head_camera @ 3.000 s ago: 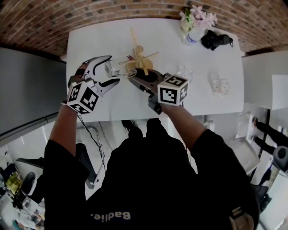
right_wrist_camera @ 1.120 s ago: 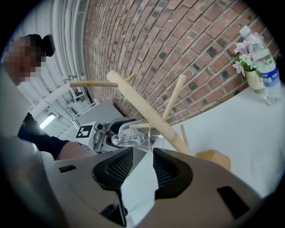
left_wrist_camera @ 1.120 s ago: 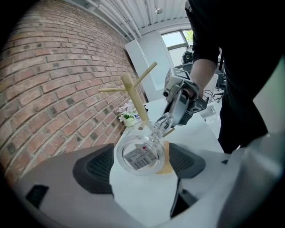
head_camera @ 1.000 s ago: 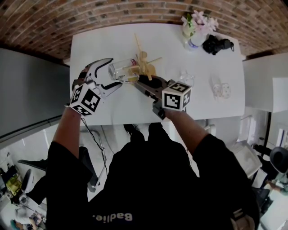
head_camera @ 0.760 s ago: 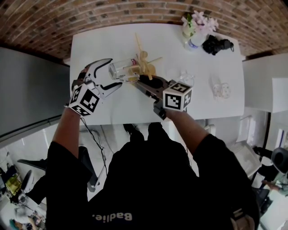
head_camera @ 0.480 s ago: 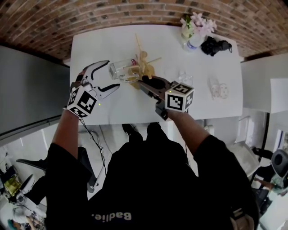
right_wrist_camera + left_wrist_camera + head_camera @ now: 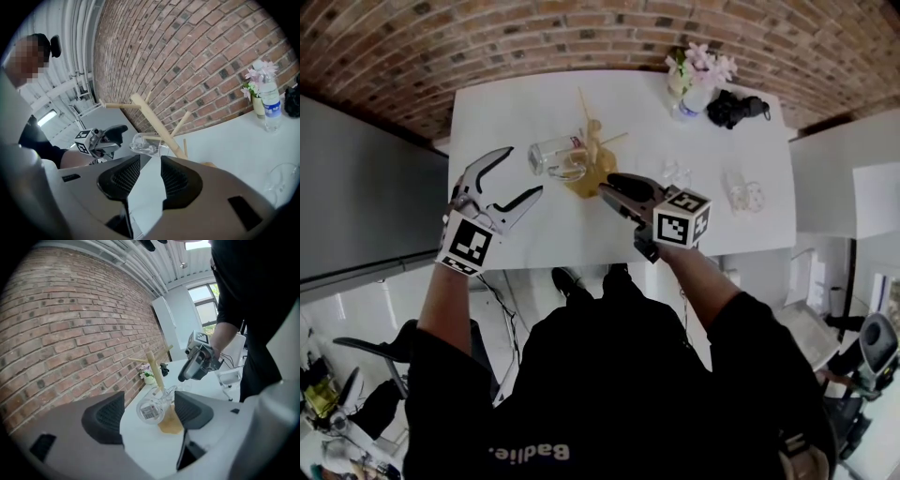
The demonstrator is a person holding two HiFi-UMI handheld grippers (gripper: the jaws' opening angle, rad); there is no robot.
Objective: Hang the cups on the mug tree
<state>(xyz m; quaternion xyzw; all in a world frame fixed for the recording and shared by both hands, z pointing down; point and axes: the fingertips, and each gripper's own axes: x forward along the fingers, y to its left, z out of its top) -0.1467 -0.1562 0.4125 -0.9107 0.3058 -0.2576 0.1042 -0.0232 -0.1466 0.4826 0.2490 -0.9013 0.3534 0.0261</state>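
A wooden mug tree stands mid-table on its round base. A clear glass cup hangs on its side from a left peg, and its labelled bottom faces my left gripper. My left gripper sits apart from the cup, near-left of it. Its jaws are wide and closing, and the pads touch nothing. My right gripper hovers just in front of the tree base, with a narrow empty gap between its pads. A second clear cup stands on the table to the right.
Two pale patterned cups stand further right on the white table. At the back right are a flower vase, a water bottle and a black object. A brick wall runs behind the table.
My left gripper has drawn back toward the near-left, away from the cup, which stays on its peg. My right gripper has pulled back from the tree base.
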